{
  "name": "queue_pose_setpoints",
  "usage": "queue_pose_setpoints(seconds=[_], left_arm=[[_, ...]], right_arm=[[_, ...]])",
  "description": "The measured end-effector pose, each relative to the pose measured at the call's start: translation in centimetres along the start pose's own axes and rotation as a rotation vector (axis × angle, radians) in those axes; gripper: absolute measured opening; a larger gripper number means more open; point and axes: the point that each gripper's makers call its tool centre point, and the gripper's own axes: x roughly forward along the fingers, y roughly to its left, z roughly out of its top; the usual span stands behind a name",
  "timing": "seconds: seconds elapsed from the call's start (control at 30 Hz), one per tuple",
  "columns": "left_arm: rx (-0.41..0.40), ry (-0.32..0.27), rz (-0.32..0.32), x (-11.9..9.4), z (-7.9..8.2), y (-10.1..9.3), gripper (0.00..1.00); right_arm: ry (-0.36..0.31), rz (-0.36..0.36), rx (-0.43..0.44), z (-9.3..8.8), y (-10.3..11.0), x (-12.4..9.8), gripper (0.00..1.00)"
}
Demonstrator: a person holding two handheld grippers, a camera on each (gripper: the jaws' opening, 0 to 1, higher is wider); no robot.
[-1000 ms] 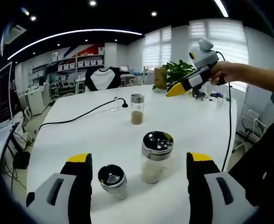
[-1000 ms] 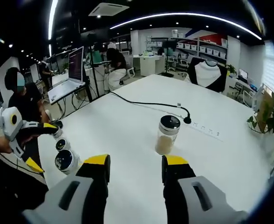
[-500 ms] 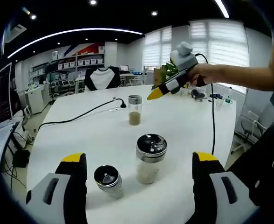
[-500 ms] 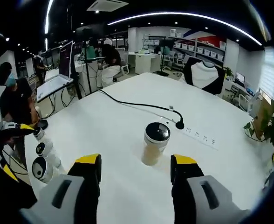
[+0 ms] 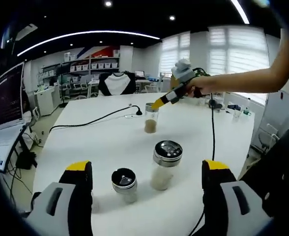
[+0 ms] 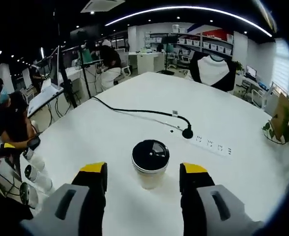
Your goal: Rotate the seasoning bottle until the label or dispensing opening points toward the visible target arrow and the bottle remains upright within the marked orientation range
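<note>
Right gripper [image 6: 142, 172]: jaws apart, flanking the clear glass seasoning bottle with black shaker lid [image 6: 150, 162], upright mid white surface [image 6: 105, 132], not yet touched. Left gripper [image 5: 147, 169]: jaws apart, idle before two more lidded glass bottles [image 5: 164, 164] near the surface's near edge. Advice: close squarely on the glass body, twist about its vertical axis, avoid tipping. Target arrow, label and lid openings not discernible.
</note>
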Motion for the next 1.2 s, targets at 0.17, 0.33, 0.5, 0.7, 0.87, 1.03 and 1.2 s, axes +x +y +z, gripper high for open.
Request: queue_pose_setpoints(seconds=[0.17, 0.33, 0.5, 0.7, 0.87, 1.03, 1.2], left_arm=[[0.005, -0.008, 0.068, -1.1, 0.2, 1.2, 0.91], [-0.019, -0.009, 0.096, -1.7, -0.1, 1.9, 0.90], [-0.018, 0.009, 0.117, -1.9, -0.4, 2.2, 0.87], [-0.022, 0.008, 0.136, -2.2, -0.4, 2.4, 0.86], [-0.055, -0.040, 0.120, -2.0, 0.1, 2.0, 0.83], [-0.041, -0.017, 0.099, -1.1, 0.1, 1.8, 0.81], [-0.046, -0.016, 0.062, -0.2, 0.4, 1.4, 0.81]], right_arm=[[0.026, 0.000, -0.004, 0.1, -1.0, 2.2, 0.54], [0.035, -0.002, -0.038, 0.3, -1.0, 3.4, 0.51], [0.061, 0.008, -0.127, 0.3, -0.7, 4.2, 0.47], [0.086, 0.003, -0.132, 0.0, -1.0, 4.6, 0.44], [0.100, 0.012, -0.125, -0.4, -1.2, 4.3, 0.40], [0.116, 0.029, -0.177, -0.7, -1.2, 4.3, 0.40], [0.116, 0.041, -0.182, -1.5, -0.7, 3.8, 0.40]])
